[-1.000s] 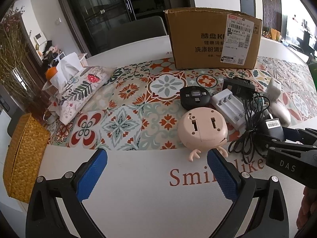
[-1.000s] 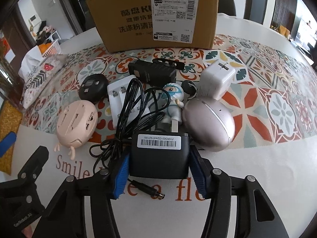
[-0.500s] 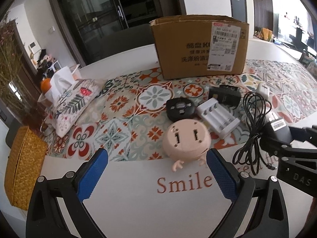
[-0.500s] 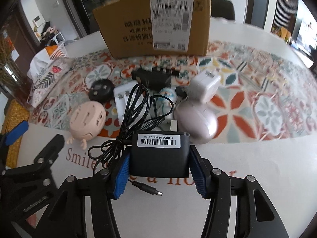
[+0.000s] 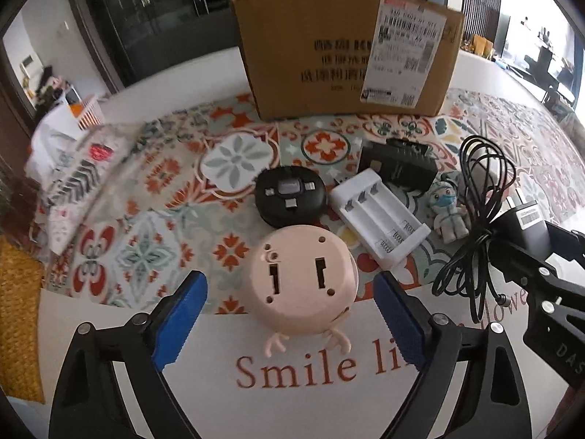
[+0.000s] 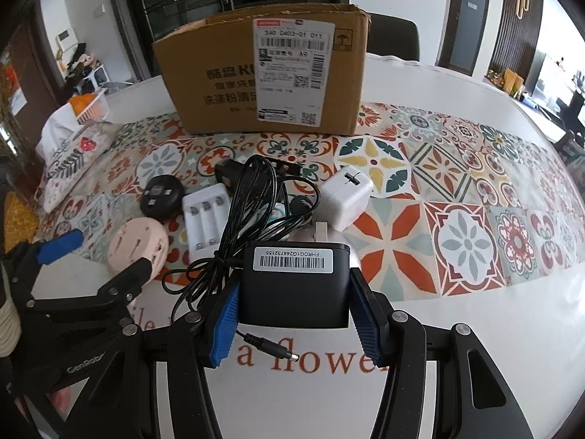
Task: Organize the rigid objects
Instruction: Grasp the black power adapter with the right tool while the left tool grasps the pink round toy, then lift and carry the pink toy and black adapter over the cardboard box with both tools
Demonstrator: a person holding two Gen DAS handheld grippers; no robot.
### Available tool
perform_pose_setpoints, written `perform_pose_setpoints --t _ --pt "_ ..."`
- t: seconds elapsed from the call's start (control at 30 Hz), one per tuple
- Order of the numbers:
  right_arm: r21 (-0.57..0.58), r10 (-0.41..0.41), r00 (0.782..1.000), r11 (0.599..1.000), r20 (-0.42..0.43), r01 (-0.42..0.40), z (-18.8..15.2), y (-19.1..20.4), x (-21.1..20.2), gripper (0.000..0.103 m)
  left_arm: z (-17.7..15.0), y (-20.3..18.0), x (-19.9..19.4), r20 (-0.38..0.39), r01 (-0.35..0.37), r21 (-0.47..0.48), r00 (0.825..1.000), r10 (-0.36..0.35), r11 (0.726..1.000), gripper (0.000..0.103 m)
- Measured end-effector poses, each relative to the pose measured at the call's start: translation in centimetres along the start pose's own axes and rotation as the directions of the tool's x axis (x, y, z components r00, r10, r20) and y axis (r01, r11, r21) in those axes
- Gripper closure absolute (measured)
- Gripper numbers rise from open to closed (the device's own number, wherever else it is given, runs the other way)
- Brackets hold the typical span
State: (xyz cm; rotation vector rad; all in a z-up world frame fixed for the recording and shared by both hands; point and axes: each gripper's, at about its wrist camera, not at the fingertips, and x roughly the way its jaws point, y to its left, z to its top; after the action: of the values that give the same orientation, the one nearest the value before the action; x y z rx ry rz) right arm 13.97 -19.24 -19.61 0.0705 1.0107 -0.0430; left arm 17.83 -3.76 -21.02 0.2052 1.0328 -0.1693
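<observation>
Black adapter (image 6: 294, 287) clamped in right claw (image 6: 294, 323); left claw (image 5: 289, 314) narrowing around pink gadget (image 5: 301, 287).

One cardboard box (image 6: 261, 80). One black power adapter (image 6: 294, 285) with one coiled cable (image 6: 256, 212). One white battery charger (image 5: 380, 217) (four slots). One round black device (image 5: 290, 195), one pink round gadget (image 5: 303, 289), one small figurine (image 5: 449, 212), one white plug cube (image 6: 347, 197), one other black charger (image 5: 398, 162). Two hand-held grippers.
</observation>
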Motion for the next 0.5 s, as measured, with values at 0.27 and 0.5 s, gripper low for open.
perform_pose_setpoints --t 0.27,0.5 --pt "0.003 0.001 1.000 1.000 0.001 -0.001 0.4 0.3 0.8 0.048 0.3 -0.4 2.8 -0.050 0.023 -0.006 0.998 -0.023 1.000 0.019" --pt "-0.004 -0.001 1.000 1.000 -0.010 0.001 0.5 0.6 1.4 0.048 0.5 0.0 3.4 -0.047 0.030 -0.019 0.998 -0.030 0.999 0.029"
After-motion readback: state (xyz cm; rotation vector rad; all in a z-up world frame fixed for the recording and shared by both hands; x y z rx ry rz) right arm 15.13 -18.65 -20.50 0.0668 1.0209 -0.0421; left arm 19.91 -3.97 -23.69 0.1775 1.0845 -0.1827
